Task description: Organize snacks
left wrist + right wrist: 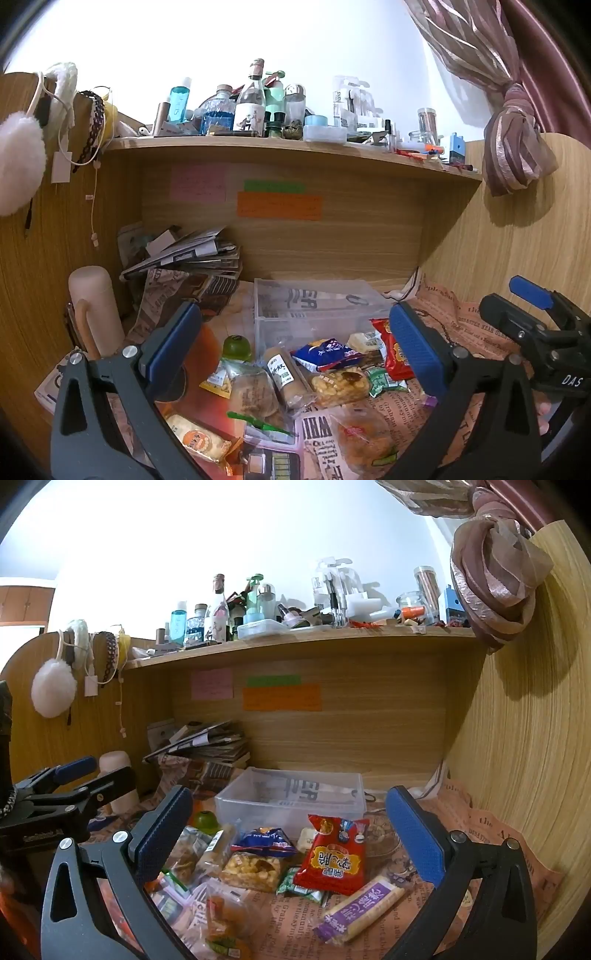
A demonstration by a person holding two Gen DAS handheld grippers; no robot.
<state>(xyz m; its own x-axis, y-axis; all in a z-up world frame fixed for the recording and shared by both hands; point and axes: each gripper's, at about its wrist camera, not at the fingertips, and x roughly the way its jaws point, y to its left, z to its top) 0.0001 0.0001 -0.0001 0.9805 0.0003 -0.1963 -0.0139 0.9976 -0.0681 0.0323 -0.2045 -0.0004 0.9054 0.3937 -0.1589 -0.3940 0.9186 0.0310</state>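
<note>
A clear plastic box point(317, 306) point(291, 797) stands empty at the back of the desk. In front of it lies a pile of wrapped snacks: a red packet point(334, 856) point(393, 350), a blue packet point(323, 352) point(264, 842), a clear bag of yellow pieces point(338, 384) point(251, 871), a purple-and-yellow bar point(360, 908), a brown roll point(288, 376) and a round bun point(364, 437). My left gripper point(295, 347) is open and empty above the pile. My right gripper point(288, 838) is open and empty above the pile; it also shows in the left wrist view point(532, 310).
A newsprint-pattern cloth point(480, 834) covers the desk. A stack of magazines point(192, 254) lies at the back left beside a pale pink bottle point(96, 306). A green lidded jar point(238, 347) stands left of the box. A crowded shelf point(295, 142) runs overhead. Wooden walls enclose both sides.
</note>
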